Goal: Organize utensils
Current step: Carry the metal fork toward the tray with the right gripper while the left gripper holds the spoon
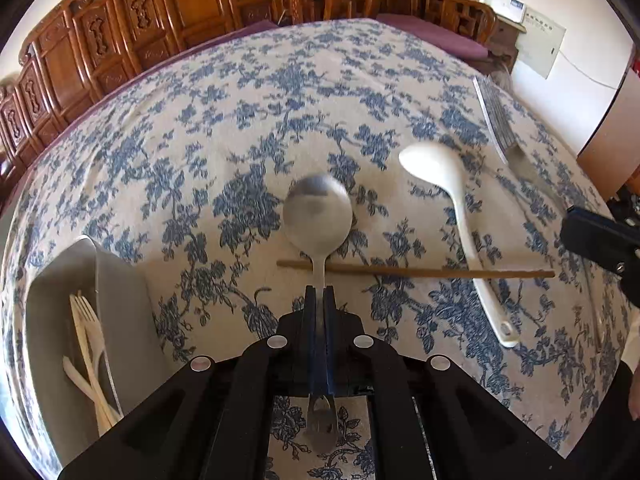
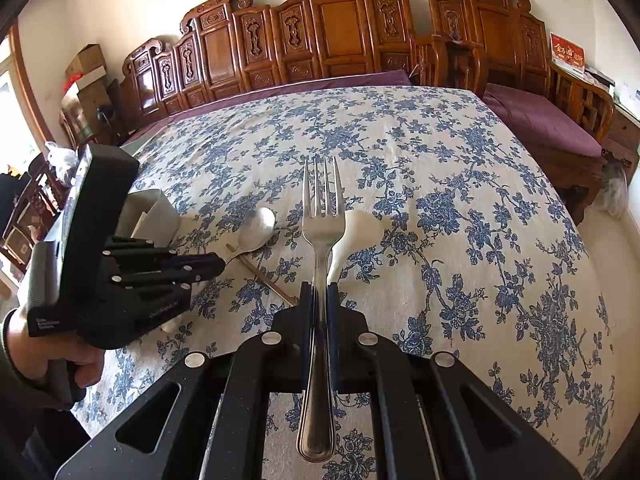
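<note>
My left gripper [image 1: 319,290] is shut on the handle of a metal spoon [image 1: 318,212], whose bowl points away from me over a wooden chopstick [image 1: 416,271] lying crosswise on the cloth. A white spoon [image 1: 440,184] rests to the right, its handle across the chopstick. My right gripper [image 2: 319,286] is shut on a metal fork [image 2: 322,216], tines pointing forward above the table. In the right wrist view the left gripper [image 2: 220,264] shows at the left with the metal spoon [image 2: 256,228], beside the white spoon [image 2: 360,228] and the chopstick [image 2: 264,280].
A grey organiser tray [image 1: 60,280] stands at the near left with cream plastic forks [image 1: 88,332] in it. The blue floral tablecloth [image 2: 460,200] covers the table. Carved wooden benches [image 2: 340,28] with purple cushions line the far side. A hand [image 2: 60,352] holds the left gripper.
</note>
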